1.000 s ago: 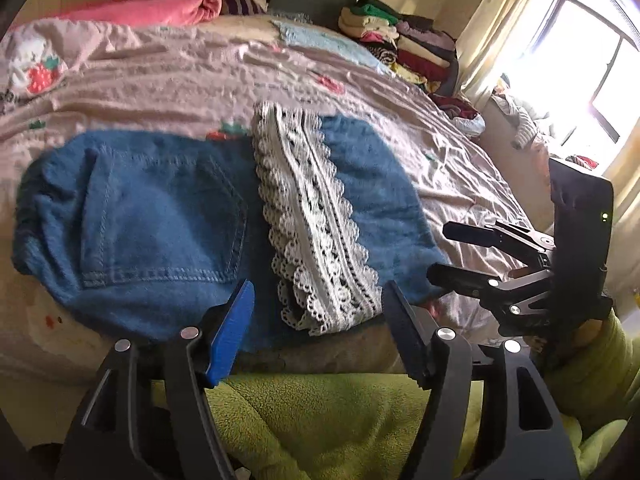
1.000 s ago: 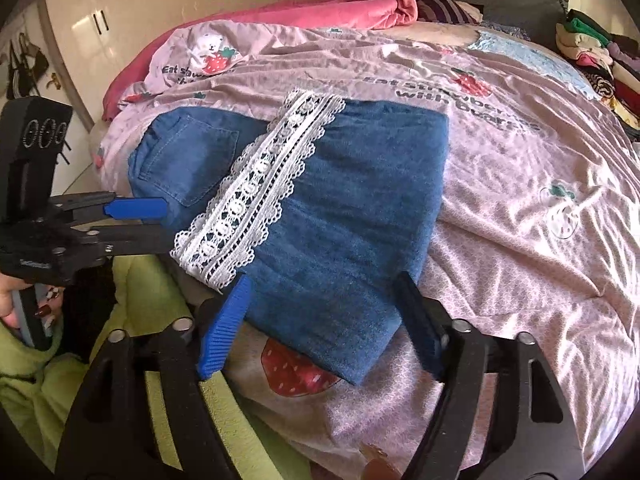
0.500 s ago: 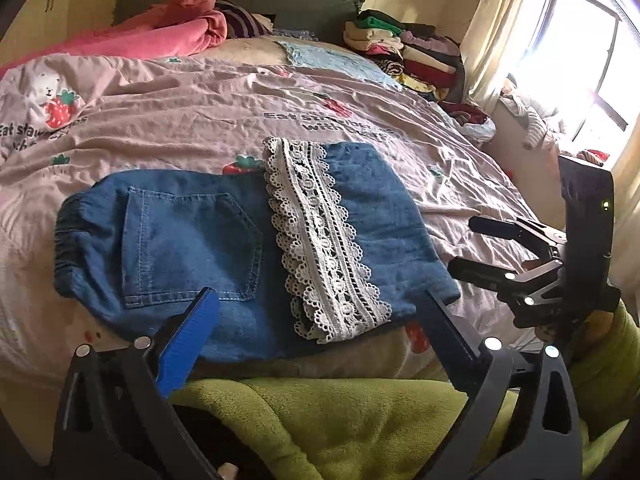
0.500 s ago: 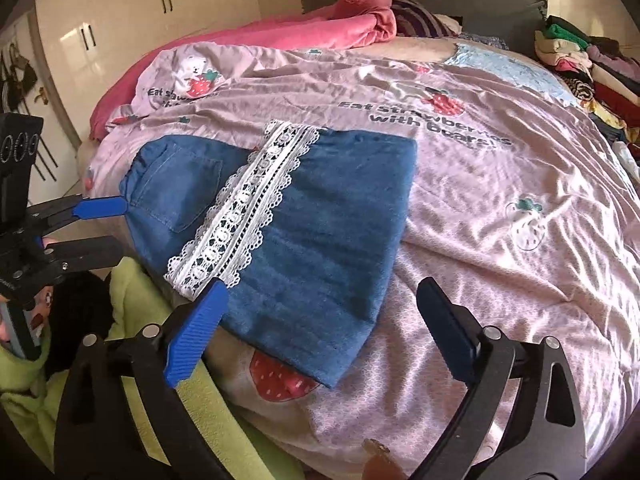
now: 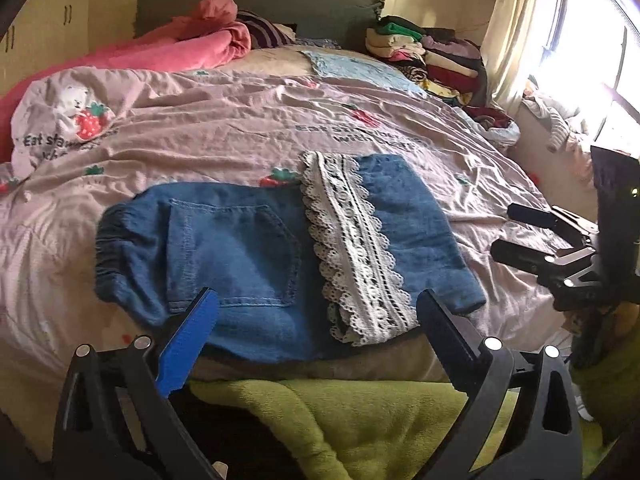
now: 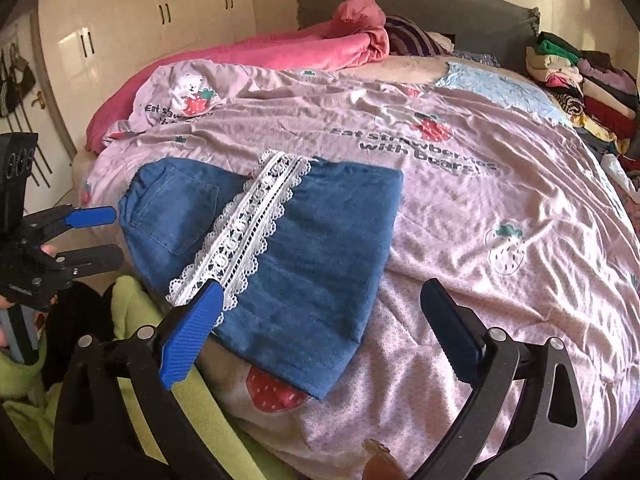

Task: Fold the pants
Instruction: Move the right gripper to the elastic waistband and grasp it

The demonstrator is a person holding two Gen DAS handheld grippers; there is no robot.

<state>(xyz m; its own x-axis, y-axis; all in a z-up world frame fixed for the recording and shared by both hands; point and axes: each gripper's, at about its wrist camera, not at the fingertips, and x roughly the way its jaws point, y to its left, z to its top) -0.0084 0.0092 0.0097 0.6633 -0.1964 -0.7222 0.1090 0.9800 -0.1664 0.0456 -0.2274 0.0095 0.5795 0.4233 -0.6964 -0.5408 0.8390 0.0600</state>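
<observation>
Blue denim pants (image 5: 240, 252) lie folded flat near the front edge of the bed, back pocket up, with a white lace band (image 5: 352, 248) running across them. In the right wrist view the pants (image 6: 320, 248) and lace band (image 6: 248, 232) sit left of centre. My left gripper (image 5: 316, 300) hangs open just above the near edge of the pants, holding nothing. My right gripper (image 6: 322, 286) hovers over their right part; its jaws are opening and grip nothing. Each gripper shows in the other's view: the right gripper (image 5: 505, 231) and the left gripper (image 6: 114, 234).
The bed wears a pink strawberry-print duvet (image 6: 500, 184). A pink blanket (image 5: 192, 48) is bunched by the headboard. Folded clothes (image 5: 432, 56) are stacked at the far right corner. A person's green fleece garment (image 5: 340, 412) is in front of the bed. White wardrobes (image 6: 160, 12) stand to the left.
Both grippers have opened wide and lifted back from the pants. The pants now lie flat and free on the bed, further from both cameras.
</observation>
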